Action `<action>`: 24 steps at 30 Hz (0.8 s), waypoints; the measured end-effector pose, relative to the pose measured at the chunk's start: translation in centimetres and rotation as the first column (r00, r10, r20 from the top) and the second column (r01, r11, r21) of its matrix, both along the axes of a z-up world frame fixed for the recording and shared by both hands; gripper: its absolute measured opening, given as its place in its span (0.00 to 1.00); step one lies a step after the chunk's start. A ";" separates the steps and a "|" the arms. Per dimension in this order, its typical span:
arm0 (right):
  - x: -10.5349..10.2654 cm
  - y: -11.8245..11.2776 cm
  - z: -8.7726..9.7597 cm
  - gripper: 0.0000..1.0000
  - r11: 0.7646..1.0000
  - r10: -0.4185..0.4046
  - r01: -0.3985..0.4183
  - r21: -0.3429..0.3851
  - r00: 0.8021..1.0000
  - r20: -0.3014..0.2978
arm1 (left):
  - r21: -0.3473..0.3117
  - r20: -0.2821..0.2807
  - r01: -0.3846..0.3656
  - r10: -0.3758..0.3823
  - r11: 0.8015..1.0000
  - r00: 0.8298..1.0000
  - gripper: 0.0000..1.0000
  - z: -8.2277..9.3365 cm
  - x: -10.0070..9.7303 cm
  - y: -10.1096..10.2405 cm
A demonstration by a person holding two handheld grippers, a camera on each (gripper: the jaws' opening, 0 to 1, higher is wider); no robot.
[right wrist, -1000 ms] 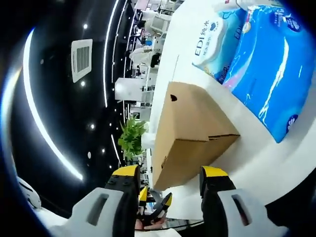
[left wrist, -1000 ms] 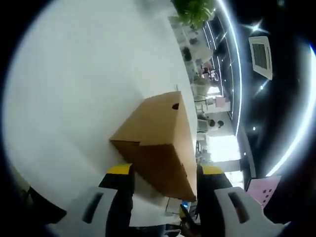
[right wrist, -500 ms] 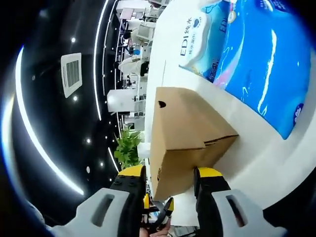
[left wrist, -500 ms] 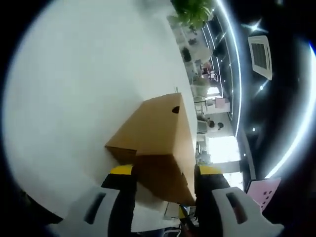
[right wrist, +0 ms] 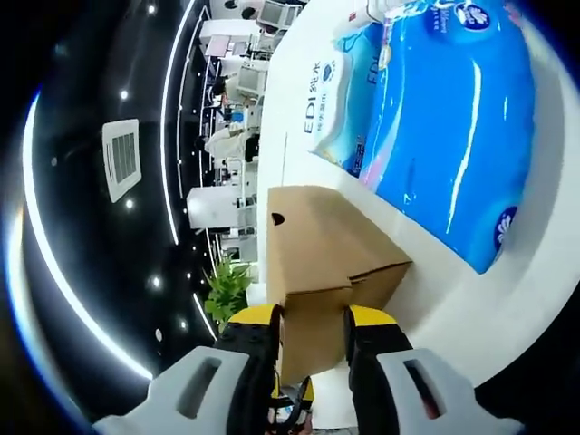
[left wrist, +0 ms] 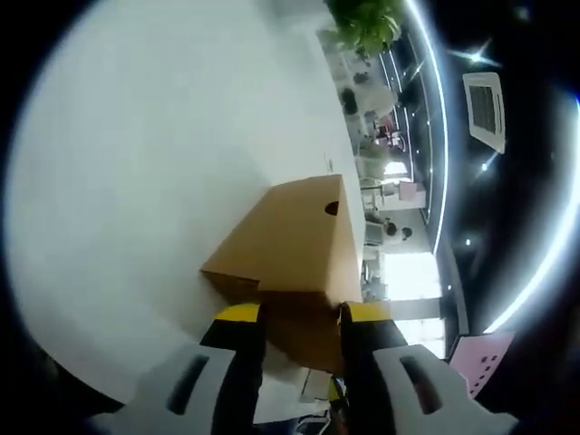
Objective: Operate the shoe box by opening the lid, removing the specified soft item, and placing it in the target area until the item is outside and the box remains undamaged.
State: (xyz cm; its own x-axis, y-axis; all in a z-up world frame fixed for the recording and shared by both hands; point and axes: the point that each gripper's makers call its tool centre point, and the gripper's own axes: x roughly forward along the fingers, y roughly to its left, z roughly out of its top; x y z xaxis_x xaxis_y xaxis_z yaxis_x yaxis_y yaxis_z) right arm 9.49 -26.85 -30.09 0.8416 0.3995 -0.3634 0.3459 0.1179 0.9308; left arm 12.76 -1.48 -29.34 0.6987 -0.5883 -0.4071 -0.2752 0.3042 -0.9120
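Cardboard is what both sets of jaws are on right now. In the left gripper view my left gripper (left wrist: 298,315) has its yellow-tipped jaws pinched in on the near end of the shoe box (left wrist: 288,254), one jaw on each side of the lower end panel, with no gap I can make out. Same story in the right gripper view: the right gripper (right wrist: 313,319) has its jaws squeezed onto the opposite end of the box, the panel wedged between the tips.

So I'd call this the very start of the job: box gripped at both ends, lid apparently closed. I can see a seam where the lid's skirt overlaps the base just ahead of the jaws, and a small round hole further out on the long side. I can't see the soft item at all, so I'm guessing it's inside.

Past the right jaws, on the far side of the box, a big blue tissue pack (right wrist: 453,136) lies close beside it on the white tabletop (left wrist: 136,163). Out beyond the left jaws it's just bare tabletop.

Next move, as I read it: one gripper needs to keep the base steady while the other lets go and re-grabs higher, on the lid edge only, then lifts gently. If I'm pinching lid and base together, pulling up will just raise the whole box or crease the cardboard, so easy on the squeeze.
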 end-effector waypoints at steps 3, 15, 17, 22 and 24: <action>0.2 -0.7 -0.7 0.28 1.000 -0.009 0.009 -0.018 1.000 -0.002 | 0.015 0.007 0.008 -0.008 1.000 1.000 0.33 0.0 0.1 0.0; 0.3 -0.6 -1.4 0.27 1.000 -0.009 0.009 -0.030 1.000 -0.014 | 0.047 0.000 0.024 -0.024 0.999 1.000 0.33 -0.3 0.3 0.1; 0.3 -0.4 -1.4 0.27 0.999 -0.005 0.005 -0.038 1.000 -0.016 | 0.051 -0.001 0.021 -0.021 0.998 1.000 0.33 -0.4 0.4 0.1; 0.3 0.0 -1.3 0.27 0.999 0.007 -0.008 -0.052 1.000 -0.022 | 0.072 -0.005 0.030 -0.030 0.997 1.000 0.33 -0.8 0.4 0.2; 0.3 0.1 -1.4 0.27 0.998 0.015 -0.016 -0.066 1.000 -0.025 | 0.084 -0.005 0.036 -0.036 0.996 0.999 0.33 -1.0 0.5 0.3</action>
State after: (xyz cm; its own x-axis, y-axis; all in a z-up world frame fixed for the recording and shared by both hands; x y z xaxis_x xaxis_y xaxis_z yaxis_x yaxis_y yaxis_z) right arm 9.78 -26.74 -31.44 0.8259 0.3869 -0.4101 0.3665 0.1844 0.9120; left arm 13.22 -1.21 -30.30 0.6762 -0.5770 -0.4581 -0.2654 0.3892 -0.8821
